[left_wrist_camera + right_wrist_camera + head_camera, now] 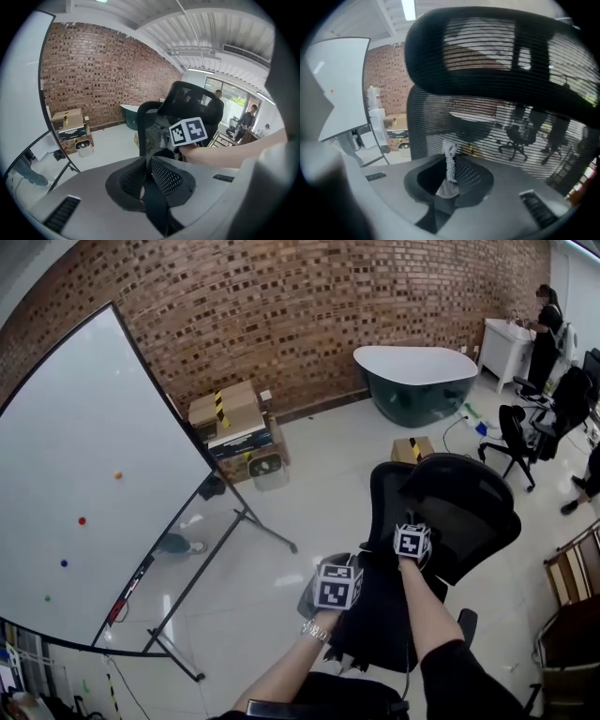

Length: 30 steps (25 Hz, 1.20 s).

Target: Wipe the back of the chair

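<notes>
only the right gripper view shows the cloth [450, 165]: a twisted grey-white strip pinched upright in the right gripper [449, 177], whose jaws are closed on it, close in front of the mesh back of the black chair [501, 136]. the left gripper view shows the left gripper [149, 172] with jaws pressed together, nothing between them, facing the chair. the head view shows open pale floor [319, 465] around the chair, with a whiteboard [84, 484] well apart at left.
</notes>
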Each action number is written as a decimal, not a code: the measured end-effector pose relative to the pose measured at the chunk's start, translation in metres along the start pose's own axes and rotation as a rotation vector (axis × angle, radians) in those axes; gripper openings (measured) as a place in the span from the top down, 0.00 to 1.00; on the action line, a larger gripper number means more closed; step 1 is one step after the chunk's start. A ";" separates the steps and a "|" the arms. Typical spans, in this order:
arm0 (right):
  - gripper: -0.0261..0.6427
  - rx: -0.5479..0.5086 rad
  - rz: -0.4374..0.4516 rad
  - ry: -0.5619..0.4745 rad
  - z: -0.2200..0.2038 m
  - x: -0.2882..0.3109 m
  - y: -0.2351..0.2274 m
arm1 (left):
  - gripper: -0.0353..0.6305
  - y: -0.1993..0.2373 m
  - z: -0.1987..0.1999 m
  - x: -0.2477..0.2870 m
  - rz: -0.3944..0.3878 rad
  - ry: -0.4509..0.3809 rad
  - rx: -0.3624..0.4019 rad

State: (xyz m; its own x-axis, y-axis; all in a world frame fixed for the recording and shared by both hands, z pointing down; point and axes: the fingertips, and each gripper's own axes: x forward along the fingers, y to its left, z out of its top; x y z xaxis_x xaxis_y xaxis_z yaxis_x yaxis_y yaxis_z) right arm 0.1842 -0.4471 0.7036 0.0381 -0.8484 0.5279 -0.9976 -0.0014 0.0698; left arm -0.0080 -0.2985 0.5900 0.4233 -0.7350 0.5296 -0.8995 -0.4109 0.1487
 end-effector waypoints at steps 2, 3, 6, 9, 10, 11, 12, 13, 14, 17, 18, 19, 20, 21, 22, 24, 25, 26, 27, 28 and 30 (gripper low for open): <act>0.89 0.006 -0.070 0.004 -0.015 -0.016 -0.045 | 0.89 -0.004 0.002 0.005 -0.024 -0.008 -0.003; 0.89 0.006 -0.106 0.005 -0.021 -0.025 -0.069 | 0.89 -0.008 0.005 0.008 -0.036 -0.014 -0.004; 0.89 0.024 -0.229 0.034 -0.049 -0.053 -0.148 | 0.89 -0.023 0.013 0.016 -0.073 -0.023 0.000; 0.89 0.057 -0.347 0.080 -0.080 -0.085 -0.219 | 0.89 -0.037 0.011 0.021 -0.103 -0.015 0.003; 0.89 0.066 -0.371 0.092 -0.088 -0.093 -0.238 | 0.89 -0.041 0.012 0.022 -0.111 -0.015 0.003; 0.89 0.077 -0.386 0.100 -0.094 -0.100 -0.253 | 0.89 -0.045 0.012 0.023 -0.118 -0.013 0.004; 0.89 0.091 -0.393 0.105 -0.099 -0.105 -0.264 | 0.89 -0.048 0.012 0.022 -0.123 -0.012 0.006; 0.89 0.108 -0.390 0.106 -0.103 -0.109 -0.270 | 0.89 -0.050 0.011 0.022 -0.126 -0.011 0.006; 0.89 0.126 -0.381 0.103 -0.104 -0.110 -0.270 | 0.89 -0.051 0.011 0.021 -0.126 -0.011 0.007; 0.89 0.154 -0.287 0.057 -0.093 -0.098 -0.227 | 0.89 -0.047 0.011 0.020 -0.116 -0.016 0.007; 0.89 0.151 -0.236 0.036 -0.086 -0.090 -0.199 | 0.89 -0.045 0.011 0.019 -0.112 -0.016 0.007; 0.89 0.143 -0.179 0.019 -0.078 -0.081 -0.167 | 0.89 -0.043 0.010 0.019 -0.109 -0.014 0.007; 0.89 0.133 -0.122 0.008 -0.070 -0.071 -0.132 | 0.89 -0.041 0.011 0.017 -0.104 -0.013 0.008; 0.89 0.121 -0.066 0.003 -0.062 -0.059 -0.095 | 0.89 -0.038 0.012 0.016 -0.097 -0.013 0.010; 0.89 0.108 -0.012 0.002 -0.053 -0.047 -0.059 | 0.89 -0.034 0.014 0.013 -0.089 -0.013 0.013; 0.89 0.087 0.105 0.002 -0.036 -0.025 0.010 | 0.89 -0.027 0.019 0.008 -0.071 -0.014 0.019; 0.89 0.075 0.160 0.009 -0.031 -0.015 0.040 | 0.89 -0.023 0.021 0.005 -0.062 -0.015 0.019; 0.89 0.055 0.201 0.024 -0.030 -0.006 0.063 | 0.89 -0.020 0.021 0.002 -0.053 -0.016 0.019; 0.89 0.032 0.223 0.044 -0.032 0.002 0.079 | 0.89 -0.016 0.020 -0.001 -0.042 -0.017 0.019; 0.89 0.012 0.232 0.065 -0.036 0.009 0.089 | 0.89 -0.013 0.019 -0.004 -0.031 -0.018 0.019; 0.89 -0.007 0.233 0.087 -0.044 0.019 0.092 | 0.89 -0.004 0.015 -0.007 -0.010 -0.019 0.014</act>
State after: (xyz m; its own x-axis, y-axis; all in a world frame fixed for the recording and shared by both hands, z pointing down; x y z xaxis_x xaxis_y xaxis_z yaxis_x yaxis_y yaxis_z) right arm 0.0958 -0.4403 0.7576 -0.1879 -0.7763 0.6017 -0.9795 0.1934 -0.0564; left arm -0.0057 -0.2994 0.5730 0.4341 -0.7412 0.5120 -0.8938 -0.4255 0.1418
